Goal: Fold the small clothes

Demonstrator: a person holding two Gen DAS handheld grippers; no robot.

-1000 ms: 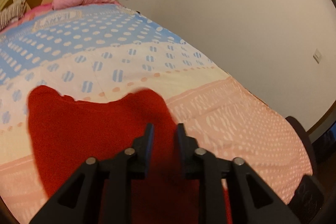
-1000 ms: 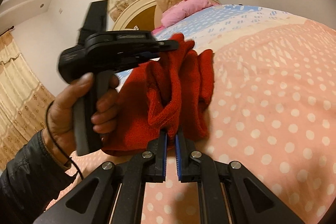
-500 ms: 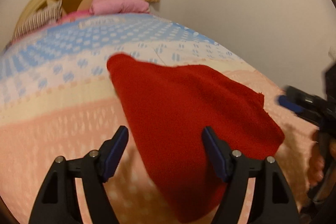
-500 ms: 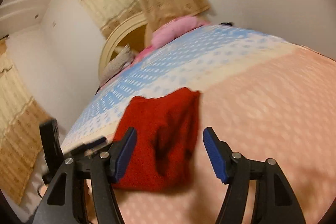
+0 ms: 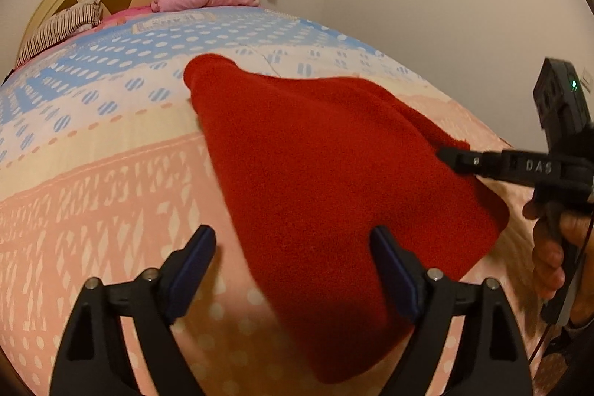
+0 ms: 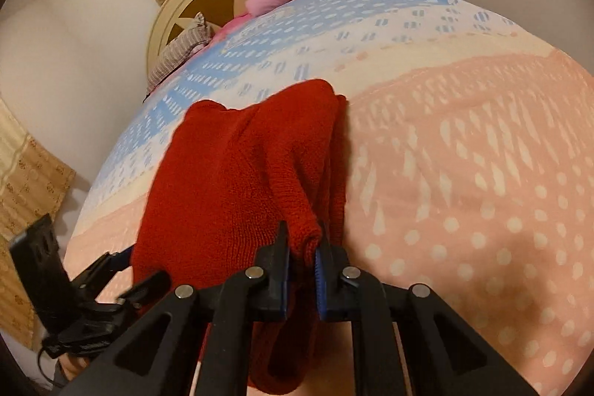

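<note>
The red knitted garment [image 5: 334, 203] lies on the bed [image 5: 111, 192], on the pink dotted part of the cover, with its far corner reaching the blue-and-white band. The right tongs [image 6: 301, 249] are closing and pinch a bunched fold of the knit between the blue pads, probably to hold this edge for the next fold. The left tongs [image 5: 293, 266] are spreading wide and press on nothing; the garment's near edge lies below them, so they seem to have let go or to prepare a new grip.

The garment's type is hard to tell: sleeves or a neck opening are not clear. Its near end is cut off behind the right tongs, and the person's hand [image 5: 553, 247] is only partly visible.
</note>
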